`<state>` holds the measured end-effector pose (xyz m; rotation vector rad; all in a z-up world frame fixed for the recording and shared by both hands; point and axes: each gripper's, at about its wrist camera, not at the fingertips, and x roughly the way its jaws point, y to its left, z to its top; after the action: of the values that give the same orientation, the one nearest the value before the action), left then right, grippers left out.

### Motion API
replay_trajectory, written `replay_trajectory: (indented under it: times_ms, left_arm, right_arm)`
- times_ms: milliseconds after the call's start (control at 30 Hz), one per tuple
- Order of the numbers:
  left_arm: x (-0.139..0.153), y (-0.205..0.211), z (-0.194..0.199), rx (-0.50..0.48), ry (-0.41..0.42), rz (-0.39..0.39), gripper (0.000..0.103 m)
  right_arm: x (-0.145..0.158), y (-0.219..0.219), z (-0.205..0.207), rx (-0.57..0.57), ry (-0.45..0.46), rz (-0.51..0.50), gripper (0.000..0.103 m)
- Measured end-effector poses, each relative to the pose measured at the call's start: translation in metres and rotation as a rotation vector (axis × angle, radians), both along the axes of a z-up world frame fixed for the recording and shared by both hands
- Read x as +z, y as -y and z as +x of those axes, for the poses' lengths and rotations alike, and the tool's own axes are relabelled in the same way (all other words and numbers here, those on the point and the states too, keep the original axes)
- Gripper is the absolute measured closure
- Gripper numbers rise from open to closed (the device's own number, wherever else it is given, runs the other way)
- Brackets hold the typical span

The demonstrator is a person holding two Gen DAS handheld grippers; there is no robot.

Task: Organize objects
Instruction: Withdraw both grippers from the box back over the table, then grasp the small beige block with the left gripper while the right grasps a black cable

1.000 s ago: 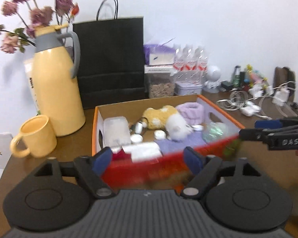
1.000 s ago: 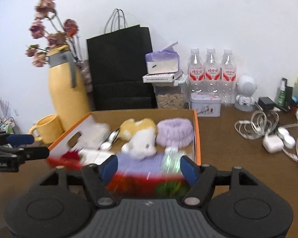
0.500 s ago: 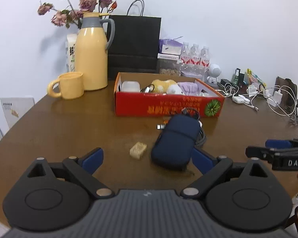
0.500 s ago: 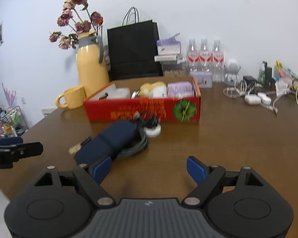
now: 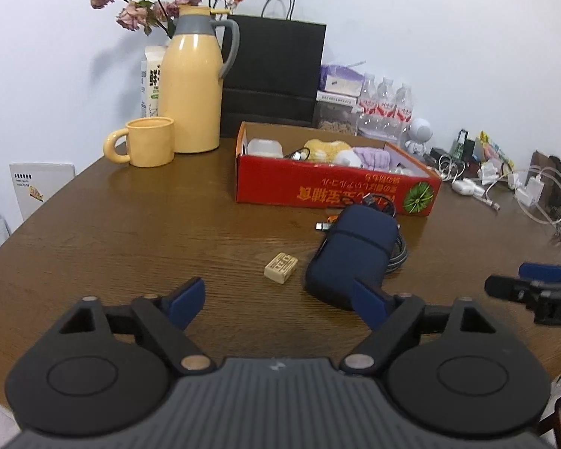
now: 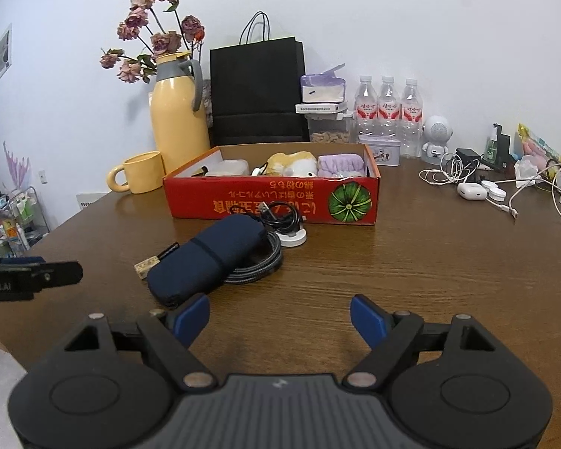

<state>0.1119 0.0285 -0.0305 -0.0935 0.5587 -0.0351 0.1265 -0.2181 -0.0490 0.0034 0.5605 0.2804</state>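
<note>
A red cardboard box (image 5: 336, 191) (image 6: 273, 202) stands mid-table with a plush toy, a purple cloth and small items inside. In front of it lie a navy pouch (image 5: 355, 250) (image 6: 209, 254), a coiled braided cable (image 6: 258, 265), a white charger puck (image 6: 293, 239) and a small beige block (image 5: 281, 267) (image 6: 146, 266). My left gripper (image 5: 276, 299) hovers just short of the block and pouch. Its jaws are closing with nothing between them. My right gripper (image 6: 279, 308) is open over bare table to the right of the pouch, holding nothing.
A yellow jug with dried flowers (image 5: 190, 93), a yellow mug (image 5: 149, 142), a black paper bag (image 6: 258, 89) and water bottles (image 6: 387, 112) line the back. White cables and chargers (image 6: 478, 187) clutter the right. The table's curved near-left edge (image 5: 3, 254) drops off.
Both grippers have drawn back from right over the red box to the table's near side. The pouch, cable and block have come into view. The left jaws narrowed slightly.
</note>
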Motion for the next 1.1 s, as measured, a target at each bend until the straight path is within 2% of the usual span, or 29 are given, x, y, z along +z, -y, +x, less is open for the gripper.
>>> replay_trajectory:
  times_ms: [67, 133, 300, 467, 567, 633, 667, 800, 933, 1000, 1033, 1067, 1100]
  left_arm:
    - [-0.007, 0.000, 0.012, -0.009, -0.012, 0.017, 0.022]
    - [-0.014, 0.000, 0.025, -0.013, -0.035, 0.037, 0.032]
    - [-0.029, -0.002, 0.058, -0.041, -0.067, 0.050, 0.034]
    - [-0.043, -0.003, 0.089, -0.078, -0.117, 0.075, 0.047]
    - [-0.047, -0.001, 0.100, -0.112, -0.118, 0.107, 0.059]
    - [-0.047, -0.001, 0.105, -0.129, -0.118, 0.105, 0.077]
    - [-0.046, -0.001, 0.108, -0.125, -0.123, 0.098, 0.081]
    - [-0.044, -0.002, 0.113, -0.121, -0.127, 0.074, 0.081]
    - [-0.043, -0.005, 0.115, -0.099, -0.122, 0.056, 0.081]
    - [-0.042, -0.008, 0.115, -0.082, -0.121, 0.046, 0.081]
    - [-0.042, -0.009, 0.115, -0.074, -0.122, 0.041, 0.081]
    - [-0.041, -0.010, 0.115, -0.067, -0.122, 0.036, 0.081]
    - [-0.040, -0.010, 0.114, -0.061, -0.121, 0.031, 0.081]
  right_arm:
    - [-0.001, 0.001, 0.009, -0.015, -0.004, 0.005, 0.024]
    - [-0.002, 0.000, 0.018, -0.027, -0.003, 0.003, 0.026]
    - [-0.003, -0.004, 0.047, -0.031, -0.003, -0.004, 0.026]
    - [-0.008, -0.017, 0.083, -0.016, -0.014, -0.031, 0.028]
    - [-0.011, -0.030, 0.107, 0.014, -0.007, -0.020, 0.030]
    - [-0.014, -0.036, 0.125, 0.025, -0.012, -0.025, 0.035]
    - [-0.015, -0.038, 0.135, 0.023, -0.013, -0.028, 0.038]
    - [-0.021, -0.051, 0.170, 0.027, -0.005, -0.034, 0.039]
    - [-0.032, -0.060, 0.193, 0.026, -0.012, -0.083, 0.040]
    - [-0.037, -0.061, 0.200, 0.033, -0.029, -0.075, 0.046]
    - [-0.038, -0.061, 0.202, 0.036, -0.037, -0.072, 0.060]
    - [-0.038, -0.060, 0.201, 0.031, -0.038, -0.076, 0.081]
    - [-0.036, -0.060, 0.199, 0.034, -0.037, -0.079, 0.082]
